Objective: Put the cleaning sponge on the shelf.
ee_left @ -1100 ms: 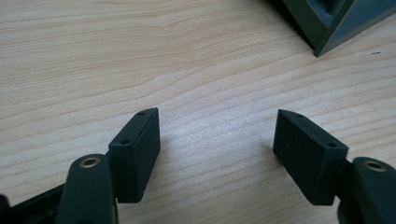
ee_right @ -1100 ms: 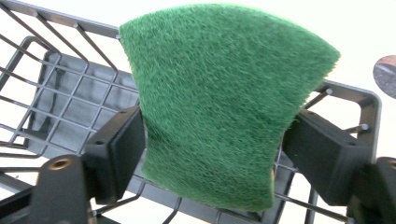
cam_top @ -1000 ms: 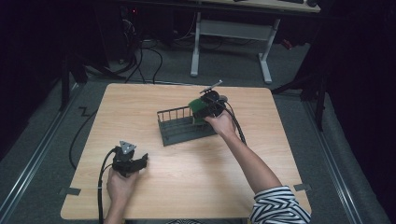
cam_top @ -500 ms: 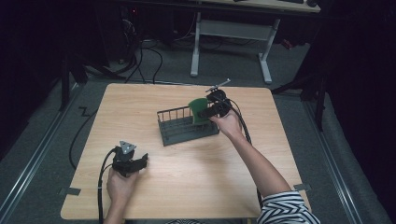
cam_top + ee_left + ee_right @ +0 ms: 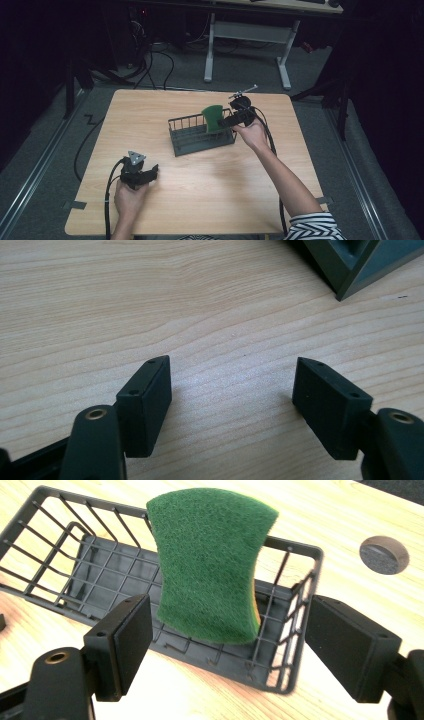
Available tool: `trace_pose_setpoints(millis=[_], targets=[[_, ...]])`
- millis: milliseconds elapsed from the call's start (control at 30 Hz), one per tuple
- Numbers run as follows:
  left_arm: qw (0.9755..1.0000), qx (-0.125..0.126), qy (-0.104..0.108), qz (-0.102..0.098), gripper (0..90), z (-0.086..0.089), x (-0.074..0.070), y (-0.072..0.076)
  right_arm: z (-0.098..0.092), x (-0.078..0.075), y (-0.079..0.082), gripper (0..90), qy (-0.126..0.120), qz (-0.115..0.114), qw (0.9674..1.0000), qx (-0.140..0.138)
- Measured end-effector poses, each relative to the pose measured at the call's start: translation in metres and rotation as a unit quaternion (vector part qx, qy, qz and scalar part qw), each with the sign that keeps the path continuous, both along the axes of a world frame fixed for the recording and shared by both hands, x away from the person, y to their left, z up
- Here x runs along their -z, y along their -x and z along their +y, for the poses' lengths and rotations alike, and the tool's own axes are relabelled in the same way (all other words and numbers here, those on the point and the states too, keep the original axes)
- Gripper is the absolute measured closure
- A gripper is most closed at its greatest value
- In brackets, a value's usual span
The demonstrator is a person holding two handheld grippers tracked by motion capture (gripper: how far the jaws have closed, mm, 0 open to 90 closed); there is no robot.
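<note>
Green sponge (image 5: pixel 212 565) is now standing in the wire rack (image 5: pixel 60 560), released; the right claw (image 5: pixel 227 645) is backing off wide open, the left claw (image 5: pixel 232 405) is resting open and empty on the table (image 5: pixel 150 115).

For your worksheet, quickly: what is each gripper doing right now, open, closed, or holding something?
Left gripper: open, holding nothing, low over the table.
Right gripper: open, holding nothing; the sponge stands in the rack beyond its jaws.

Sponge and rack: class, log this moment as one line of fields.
sponge: upright in rack, leaning on far wall | right gripper: open, beside rack, clear of sponge | left gripper: open, over table
</note>
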State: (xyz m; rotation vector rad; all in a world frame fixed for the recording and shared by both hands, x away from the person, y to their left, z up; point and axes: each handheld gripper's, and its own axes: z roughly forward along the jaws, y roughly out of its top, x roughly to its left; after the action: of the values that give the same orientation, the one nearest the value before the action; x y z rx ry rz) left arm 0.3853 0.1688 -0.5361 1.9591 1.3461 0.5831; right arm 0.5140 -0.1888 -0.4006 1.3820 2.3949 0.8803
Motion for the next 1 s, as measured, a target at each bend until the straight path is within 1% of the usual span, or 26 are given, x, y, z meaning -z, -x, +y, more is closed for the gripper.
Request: trace_pose_setpoints(millis=[33, 167, 200, 400, 467, 500, 533, 567, 700, 733, 900, 1000], targets=[[1.0, 0.0, 0.0, 0.0, 32.4, 0.0, 0.0, 0.0, 0.0, 0.0, 0.0, 19.3, 0.0, 0.0, 1.0, 0.0], [1.0, 0.0, 0.0, 0.0, 32.4, 0.0, 0.0, 0.0, -0.011, -0.004, 0.007, 19.4, -0.005, -0.004, 1.0, 0.004], [1.0, 0.0, 0.0, 0.0, 32.4, 0.0, 0.0, 0.0, -0.011, -0.004, 0.007, 19.4, -0.005, -0.004, 1.0, 0.004], [1.0, 0.0, 0.001, -0.001, 32.4, 0.0, 0.0, 0.0, -0.028, -0.007, 0.018, 19.8, -0.009, -0.008, 0.9999, 0.007], [1.0, 0.0, 0.0, -0.001, 32.4, 0.0, 0.0, 0.0, -0.03, -0.007, 0.02, 19.9, -0.011, -0.008, 0.9999, 0.01], [1.0, 0.0, 0.0, -0.001, 32.4, 0.0, 0.0, 0.0, -0.036, -0.008, 0.023, 20.1, -0.013, -0.01, 0.9998, 0.012], [1.0, 0.0, 0.0, -0.001, 32.4, 0.0, 0.0, 0.0, -0.036, -0.008, 0.023, 20.1, -0.013, -0.01, 0.9998, 0.012], [1.0, 0.001, 0.0, -0.001, 32.4, 0.0, 0.0, 0.0, -0.041, -0.009, 0.026, 20.6, -0.018, -0.012, 0.9996, 0.015], [1.0, 0.001, 0.0, -0.001, 32.3, 0.0, 0.0, 0.0, -0.048, -0.011, 0.031, 21.2, -0.021, -0.019, 0.9995, 0.016], [1.0, 0.001, 0.0, -0.001, 32.3, 0.0, 0.0, 0.0, -0.052, -0.012, 0.034, 21.9, -0.024, -0.022, 0.9993, 0.018], [1.0, 0.001, 0.0, -0.001, 32.3, 0.0, 0.0, 0.0, -0.061, -0.013, 0.041, 22.5, -0.032, -0.025, 0.9989, 0.024], [1.0, 0.001, 0.0, -0.001, 32.2, 0.0, 0.0, 0.0, -0.072, -0.011, 0.048, 23.0, -0.038, -0.027, 0.9985, 0.029]])
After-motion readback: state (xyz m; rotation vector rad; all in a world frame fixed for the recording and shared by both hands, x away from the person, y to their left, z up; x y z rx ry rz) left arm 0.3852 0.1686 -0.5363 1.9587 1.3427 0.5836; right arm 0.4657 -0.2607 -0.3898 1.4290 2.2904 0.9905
